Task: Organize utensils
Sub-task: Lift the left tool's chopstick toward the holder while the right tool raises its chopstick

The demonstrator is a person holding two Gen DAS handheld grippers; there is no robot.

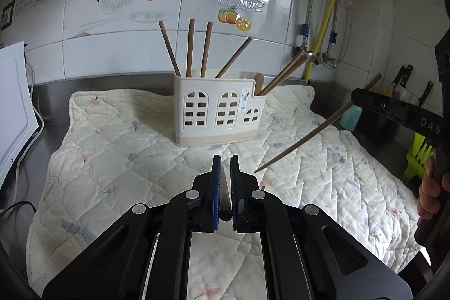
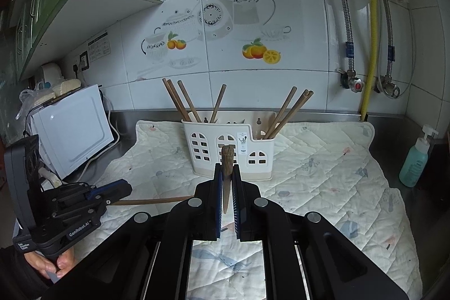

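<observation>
Clamped in left gripper (image 1: pixel 225 159): one brown chopstick (image 2: pixel 152 201), level. Right gripper (image 2: pixel 227 166) pinching another chopstick (image 1: pixel 315 131), slanted, tip above quilted mat (image 1: pixel 118 148). Bare mat all round cream utensil holder (image 1: pixel 218 106), eight brown sticks upright inside. Soap bottle (image 2: pixel 416 162) right of holder, clear only from right wrist.

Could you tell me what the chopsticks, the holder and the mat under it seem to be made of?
Chopsticks: apparently wood or bamboo, matte brown with no shine. Holder: likely moulded plastic, smooth cream, with clean window-shaped cutouts. Mat: quilted fabric, soft and off-white, showing stitched diamonds and puckered seams.
</observation>
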